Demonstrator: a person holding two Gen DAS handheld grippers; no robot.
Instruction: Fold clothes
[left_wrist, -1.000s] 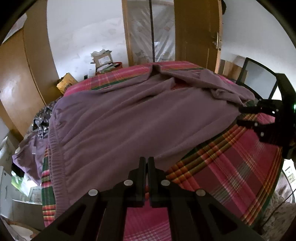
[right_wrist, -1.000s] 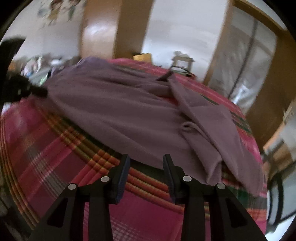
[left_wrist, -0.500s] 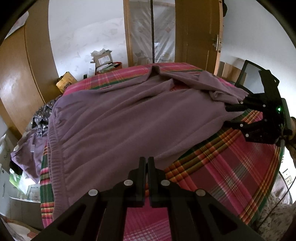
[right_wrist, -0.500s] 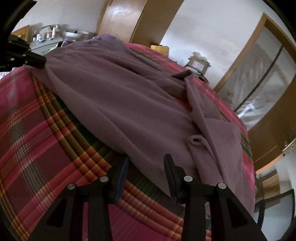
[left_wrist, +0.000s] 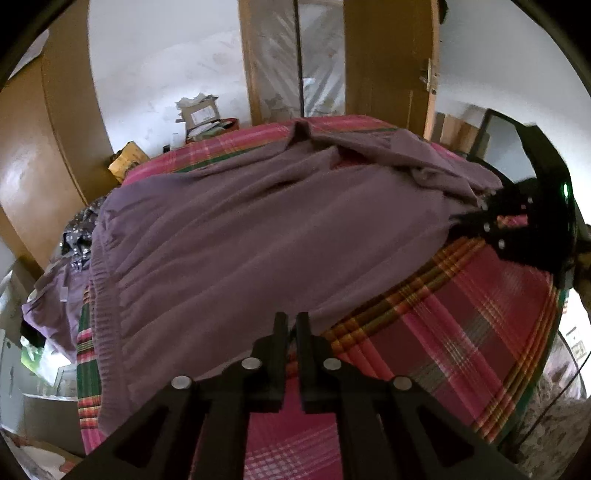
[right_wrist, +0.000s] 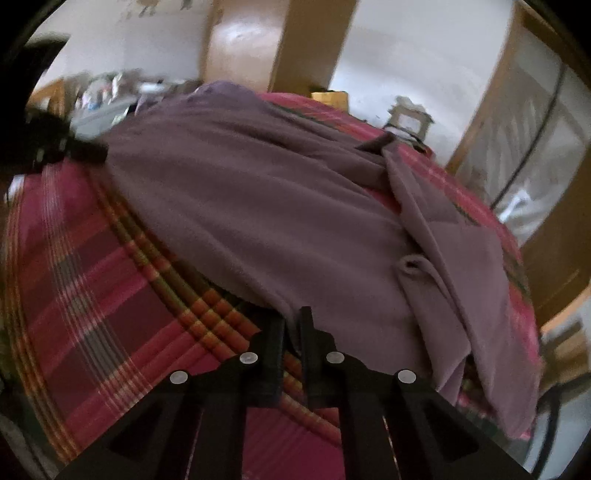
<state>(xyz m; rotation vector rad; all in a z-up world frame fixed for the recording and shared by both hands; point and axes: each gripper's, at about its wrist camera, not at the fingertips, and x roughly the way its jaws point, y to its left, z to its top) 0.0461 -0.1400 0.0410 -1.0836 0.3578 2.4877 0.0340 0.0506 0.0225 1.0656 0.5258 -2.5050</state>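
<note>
A large purple garment (left_wrist: 258, 236) lies spread over a bed with a pink plaid cover (left_wrist: 461, 314); a sleeve (right_wrist: 461, 258) trails along its far side. My left gripper (left_wrist: 291, 320) is shut, with the garment's near hem pinched between its fingertips. In the right wrist view the left gripper (right_wrist: 92, 151) shows at the garment's left corner. My right gripper (right_wrist: 292, 319) is shut on the garment's (right_wrist: 277, 221) near edge. The left wrist view shows the right gripper (left_wrist: 469, 221) at the cloth's right edge.
Wooden wardrobe doors (left_wrist: 33, 177) stand on the left, and a door (left_wrist: 388, 62) behind the bed. Boxes (left_wrist: 201, 114) sit by the far wall. More purple cloth (left_wrist: 51, 306) hangs off the bed's left side. A dark chair (left_wrist: 506, 144) stands at the right.
My right gripper moved in to the garment's edge and went from open to shut on it. The left gripper stayed shut on the hem.
</note>
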